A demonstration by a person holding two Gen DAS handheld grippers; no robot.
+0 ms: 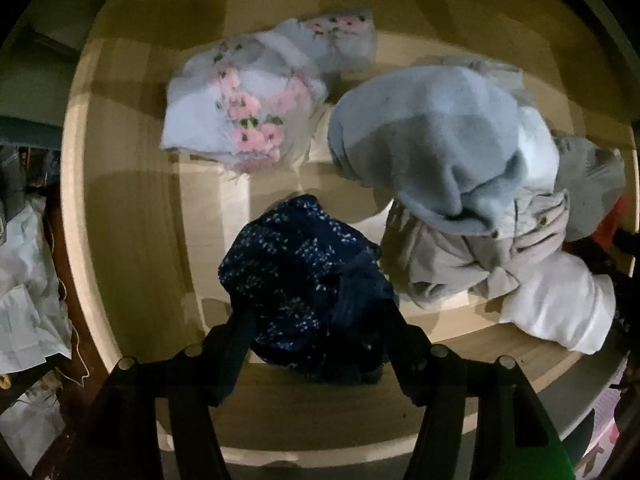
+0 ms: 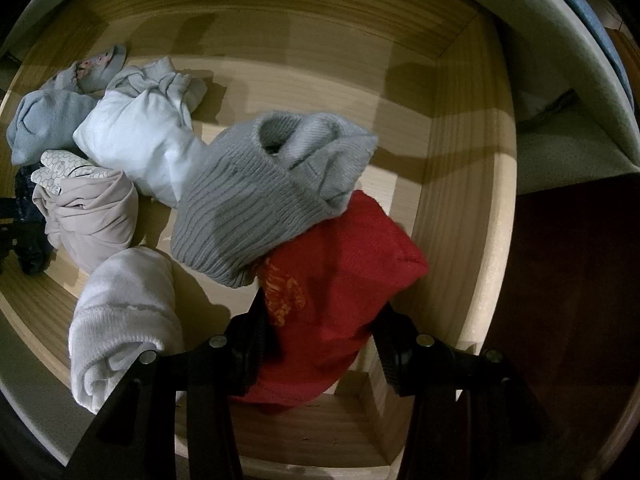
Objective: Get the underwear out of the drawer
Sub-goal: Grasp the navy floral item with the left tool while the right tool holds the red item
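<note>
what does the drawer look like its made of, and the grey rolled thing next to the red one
Drawer: pale unfinished-looking wood, judging by the straight grain lines and matte surface. Grey roll: ribbed knit, probably wool or acrylic, with visible rib rows and a slightly fuzzy edge.

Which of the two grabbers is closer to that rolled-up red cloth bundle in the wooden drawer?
Right. The right gripper straddles the red cloth bundle, while the left gripper is over the navy speckled bundle elsewhere in the drawer.
</note>
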